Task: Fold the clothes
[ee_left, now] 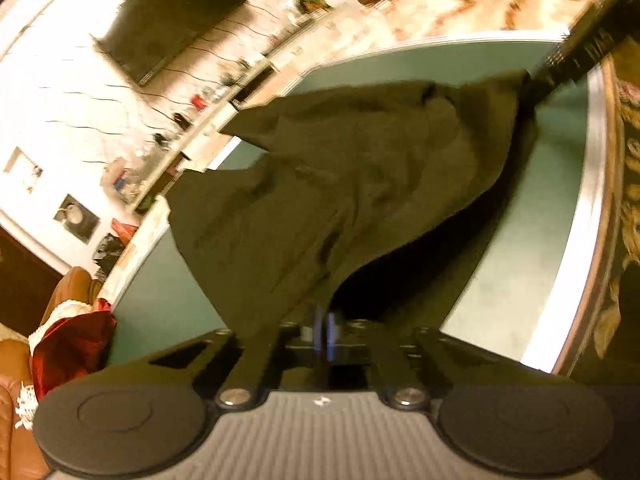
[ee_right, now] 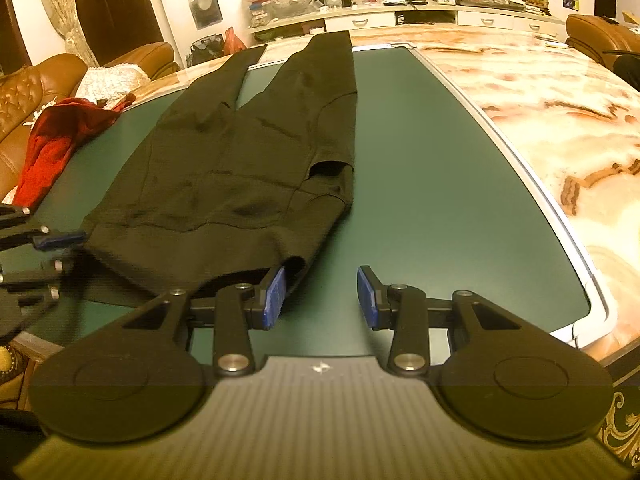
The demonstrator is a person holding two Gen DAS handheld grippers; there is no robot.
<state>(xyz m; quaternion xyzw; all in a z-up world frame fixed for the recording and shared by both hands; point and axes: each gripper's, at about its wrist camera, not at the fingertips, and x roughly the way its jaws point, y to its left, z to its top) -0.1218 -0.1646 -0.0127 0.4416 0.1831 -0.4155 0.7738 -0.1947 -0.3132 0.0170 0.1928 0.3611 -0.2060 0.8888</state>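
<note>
A pair of dark trousers (ee_right: 240, 152) lies lengthwise on the green mat (ee_right: 440, 200), ahead of my right gripper (ee_right: 322, 294), with the waistband nearest me and the two legs running away toward the far edge, where their ends hang past the mat onto the marble table (ee_right: 540, 92). The legs sit side by side and apart; no lengthwise or crosswise fold shows in them, so as I judge it the folding is wholly or mostly still to be done on this garment. My right fingers stand wide apart and hold nothing; the inner blue pad (ee_right: 274, 298) sits just beside the near right corner of the waistband, whether touching it I cannot tell, and the other pad hovers over bare mat. My left gripper (ee_left: 324, 336) is blurred in its own view, but its fingers are pressed together on a bunch of the dark cloth, which rises from them in a lifted, rumpled drape above the mat. In the right view that gripper shows at the far left, at the waistband's left corner. A red garment (ee_right: 60, 140) lies crumpled beyond my left fingers, off the mat's far left edge.
</note>
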